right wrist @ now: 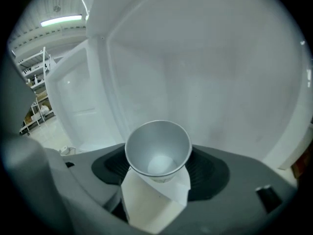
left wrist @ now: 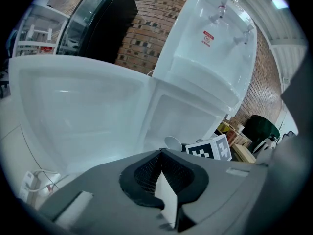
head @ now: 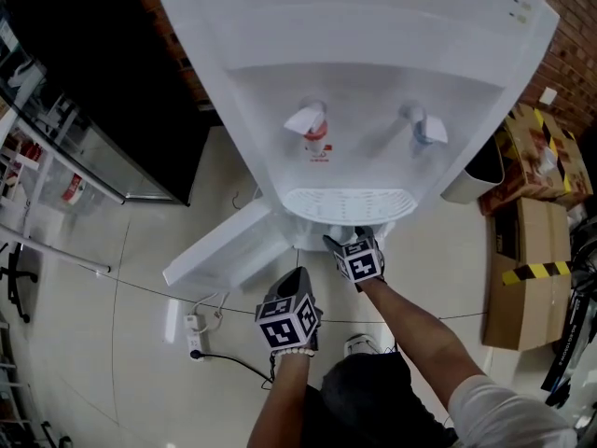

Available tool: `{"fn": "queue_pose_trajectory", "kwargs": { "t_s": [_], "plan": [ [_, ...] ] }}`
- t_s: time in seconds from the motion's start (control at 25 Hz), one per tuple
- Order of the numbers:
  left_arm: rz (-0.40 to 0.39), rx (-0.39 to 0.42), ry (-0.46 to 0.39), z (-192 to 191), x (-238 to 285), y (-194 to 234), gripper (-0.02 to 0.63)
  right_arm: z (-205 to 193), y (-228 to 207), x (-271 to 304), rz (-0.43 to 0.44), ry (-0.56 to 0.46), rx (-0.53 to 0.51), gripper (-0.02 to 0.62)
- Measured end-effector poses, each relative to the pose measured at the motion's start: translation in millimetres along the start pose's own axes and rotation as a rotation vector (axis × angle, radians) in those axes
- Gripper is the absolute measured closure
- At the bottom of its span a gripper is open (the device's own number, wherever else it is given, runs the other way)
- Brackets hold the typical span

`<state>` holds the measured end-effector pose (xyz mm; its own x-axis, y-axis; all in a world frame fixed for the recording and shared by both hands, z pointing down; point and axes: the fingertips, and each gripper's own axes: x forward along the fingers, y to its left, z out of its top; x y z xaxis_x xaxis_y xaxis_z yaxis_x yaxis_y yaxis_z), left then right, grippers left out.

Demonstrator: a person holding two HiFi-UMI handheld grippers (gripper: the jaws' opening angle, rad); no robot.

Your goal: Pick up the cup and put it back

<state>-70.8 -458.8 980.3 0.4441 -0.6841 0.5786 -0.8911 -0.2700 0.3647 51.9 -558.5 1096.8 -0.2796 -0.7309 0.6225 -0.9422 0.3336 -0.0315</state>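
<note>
Beneath one white water dispenser (head: 373, 45) with two taps (head: 312, 121), right tongs (right wrist: 156, 189) clasp one grey tapered cup (right wrist: 157, 148), its base hidden; left tongs (left wrist: 166, 199) sit closed, empty.

- Water dispenser (head: 392, 54): a yellow logo on its far top edge, cut off and unreadable.
- Red sticker (head: 318, 148) under its left tap: print too small to read.
- Cardboard box (head: 541, 152), far right: print illegible.

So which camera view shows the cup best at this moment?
The right gripper view: the cup fills the centre between the jaws of the right gripper, its open mouth facing the camera. The left gripper view shows only its rim beside the marker cube. In the head view I cannot make it out.
</note>
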Motion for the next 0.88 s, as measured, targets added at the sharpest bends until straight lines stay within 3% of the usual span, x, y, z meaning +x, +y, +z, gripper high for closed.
{"fn": "queue_pose_trajectory", "kwargs": {
  "t_s": [0.24, 0.44, 0.88],
  "plan": [
    [0.004, -0.026, 0.057, 4.9, -63.5, -34.1, 0.604, 11.8, 22.5, -89.8, 0.031, 0.055, -0.011, 0.245],
    [0.007, -0.027, 0.081, 28.8, -132.7, -66.8, 0.604, 45.9, 40.0, -184.5, 0.04, 0.08, -0.006, 0.245],
    [0.001, -0.012, 0.132, 79.7, -322.6, -156.3, 0.604, 160.3, 96.3, -410.5, 0.073, 0.04, -0.01, 0.25]
  ]
}}
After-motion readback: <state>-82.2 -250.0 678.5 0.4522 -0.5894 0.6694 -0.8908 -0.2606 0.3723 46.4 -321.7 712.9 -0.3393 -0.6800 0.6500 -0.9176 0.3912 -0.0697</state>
